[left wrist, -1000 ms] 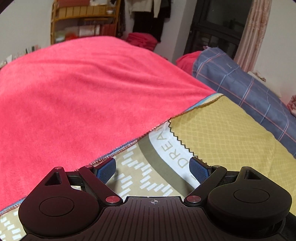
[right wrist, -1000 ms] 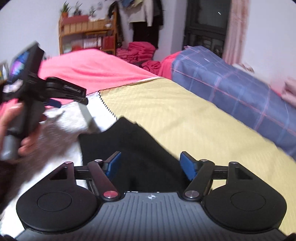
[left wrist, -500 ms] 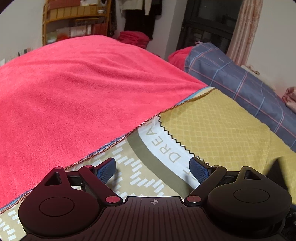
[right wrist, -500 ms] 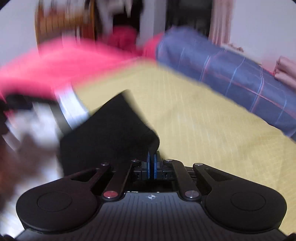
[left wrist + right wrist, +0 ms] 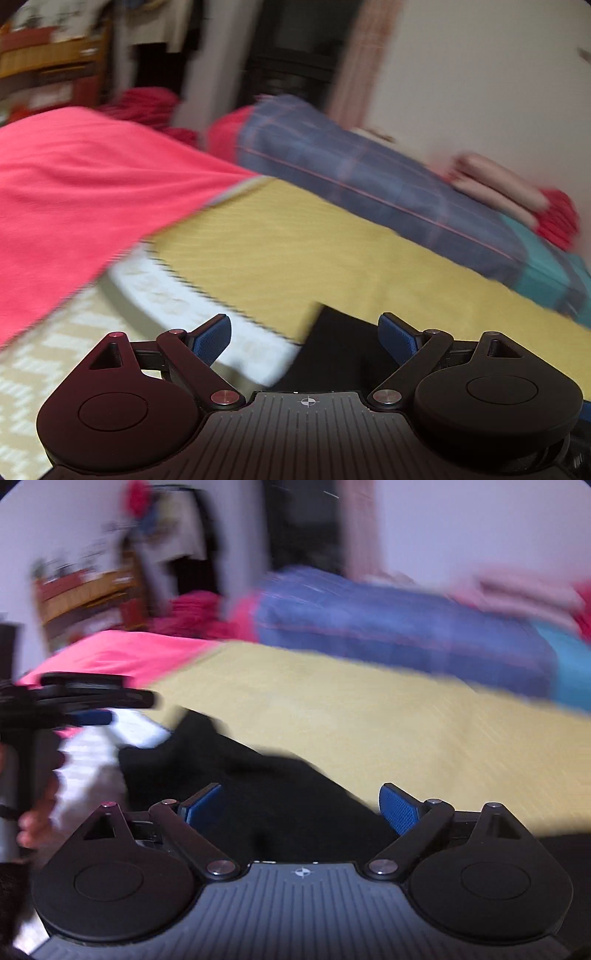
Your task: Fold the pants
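The right gripper (image 5: 301,805) jaws are opening, spread over the black pants (image 5: 266,782), not pinching them. The left gripper (image 5: 304,334) jaws are standing wide, empty. The pants are lying on the bed's yellow sheet (image 5: 369,716), near a pink blanket (image 5: 81,177).

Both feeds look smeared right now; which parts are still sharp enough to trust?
Left wrist view: the left tool is crisp; the red blanket and yellow sheet streak with motion blur. Right wrist view: the right tool is sharp, the black pants edge and background smear.
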`<action>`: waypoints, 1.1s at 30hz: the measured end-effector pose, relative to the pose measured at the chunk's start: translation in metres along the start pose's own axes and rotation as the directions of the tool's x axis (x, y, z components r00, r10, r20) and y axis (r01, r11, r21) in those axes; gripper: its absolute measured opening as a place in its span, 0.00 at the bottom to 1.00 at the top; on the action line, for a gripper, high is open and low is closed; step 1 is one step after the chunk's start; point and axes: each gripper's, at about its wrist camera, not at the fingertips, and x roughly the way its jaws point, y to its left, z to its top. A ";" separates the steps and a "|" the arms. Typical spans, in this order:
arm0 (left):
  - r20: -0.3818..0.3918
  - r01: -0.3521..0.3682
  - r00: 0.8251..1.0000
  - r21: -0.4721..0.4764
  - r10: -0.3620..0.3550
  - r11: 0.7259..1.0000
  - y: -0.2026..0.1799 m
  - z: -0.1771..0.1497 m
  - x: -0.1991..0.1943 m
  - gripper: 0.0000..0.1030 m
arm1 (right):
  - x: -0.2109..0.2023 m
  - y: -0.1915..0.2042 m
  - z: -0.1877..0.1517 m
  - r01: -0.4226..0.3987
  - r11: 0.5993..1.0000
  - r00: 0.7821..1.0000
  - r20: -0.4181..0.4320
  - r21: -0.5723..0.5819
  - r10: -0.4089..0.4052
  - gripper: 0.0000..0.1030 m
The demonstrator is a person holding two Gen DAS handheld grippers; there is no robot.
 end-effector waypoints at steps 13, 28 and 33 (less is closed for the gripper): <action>-0.169 -0.108 0.979 0.049 0.114 0.993 -0.001 -0.020 0.054 1.00 | -0.122 -0.125 -0.035 0.195 0.880 0.968 0.061 0.433 -0.244 0.71; -0.150 -0.149 0.976 0.054 0.156 0.987 0.004 -0.016 0.044 1.00 | -0.022 -0.031 -0.033 -0.271 0.859 0.941 -0.068 0.435 0.331 0.62; -0.176 -0.178 0.969 0.000 0.175 0.984 0.020 -0.015 0.046 1.00 | -0.001 -0.005 -0.035 -0.384 0.847 0.880 -0.131 0.368 0.456 0.55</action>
